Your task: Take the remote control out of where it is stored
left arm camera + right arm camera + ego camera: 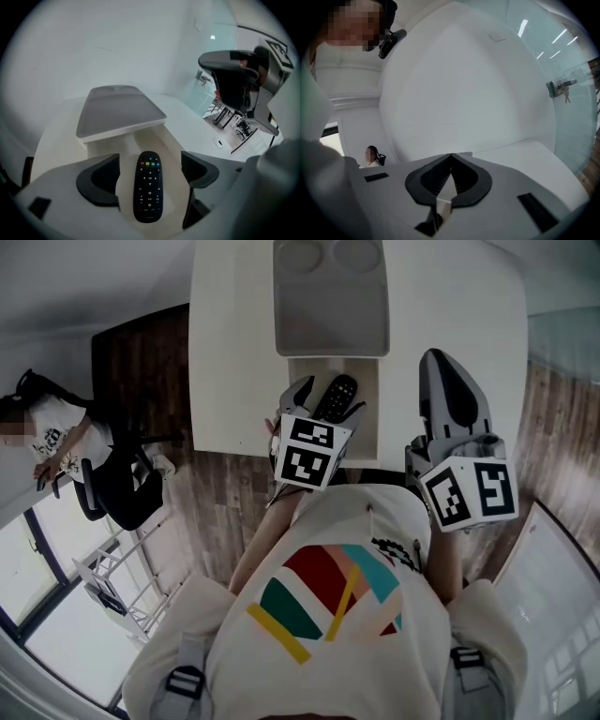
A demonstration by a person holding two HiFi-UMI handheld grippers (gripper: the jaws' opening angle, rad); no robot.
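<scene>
- Although a grey lid [330,296] covers the far part of the white storage box [371,432], the near part stands open to the head view.
- That box sits on a white table [234,352], near the edge closest to the person, with dark wooden floor [211,512] to the left of the table.
- Well off to the left, another person sits on a black chair [112,486] by a window.
- Seen from the right gripper view, a glass wall with a metal lock [560,86] stands to the right, behind the table.
- Inside the open part of the box lies the remote control [148,192], black and flat on the box floor, its row of coloured buttons pointing toward the near edge of the lid.
- Over it hangs the left gripper [150,176], tilted steeply down, its jaws spread wide.
- One dark pad stands on each side of the remote control, with a strip of white box floor showing between each pad and the remote, so neither pad touches it.
- To the right of the box, the right gripper [451,161] is held above the table's edge, apart from the remote control.
- Its jaws are pressed together tip to tip, with nothing between them.
</scene>
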